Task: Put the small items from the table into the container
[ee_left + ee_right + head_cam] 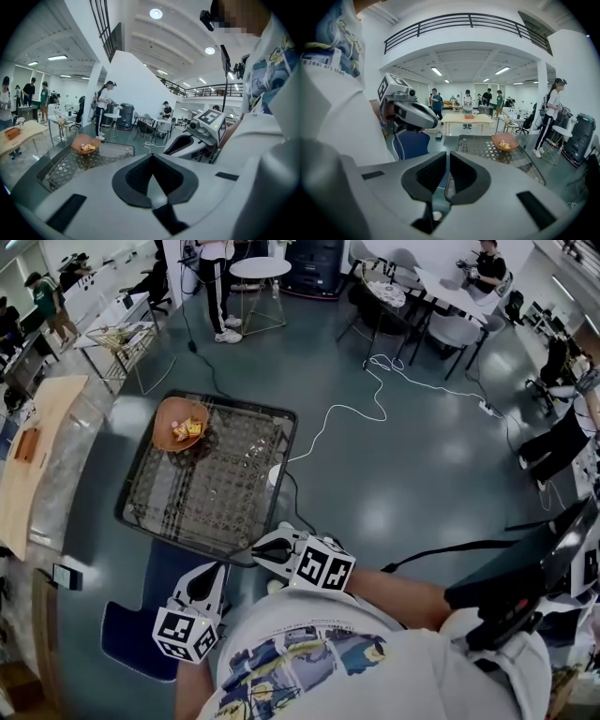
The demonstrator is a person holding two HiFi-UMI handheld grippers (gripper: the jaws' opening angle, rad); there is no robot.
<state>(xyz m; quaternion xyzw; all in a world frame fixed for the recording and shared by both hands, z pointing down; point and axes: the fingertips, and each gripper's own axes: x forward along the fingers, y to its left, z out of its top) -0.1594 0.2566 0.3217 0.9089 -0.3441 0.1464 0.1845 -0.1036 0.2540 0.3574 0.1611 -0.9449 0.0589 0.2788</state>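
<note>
Two tongs are hovering close to the person's torso, by the near edge of the table [234,474]. The left tongs [151,174] are pressing their dark pads together with nothing between them, as the left gripper view is showing. The right tongs [444,177] are also holding their pads together at the tips, pinching nothing, and are pointing over the table's near corner. In the head view the right tongs are sitting just over the table's black frame, while the left tongs are hanging a little lower in the picture, above a blue chair [131,620].

The table is showing a patterned see-through top inside its dark rim. The container [161,427], a brown bowl, is resting on the far left corner of the table, well apart from both tongs. Several small yellow items [188,429] are lying inside it.

A white cable [349,412] is snaking across the grey floor beyond the table. A pale wooden table [37,456] is standing to the left, and people are standing and sitting around other tables in the background
</note>
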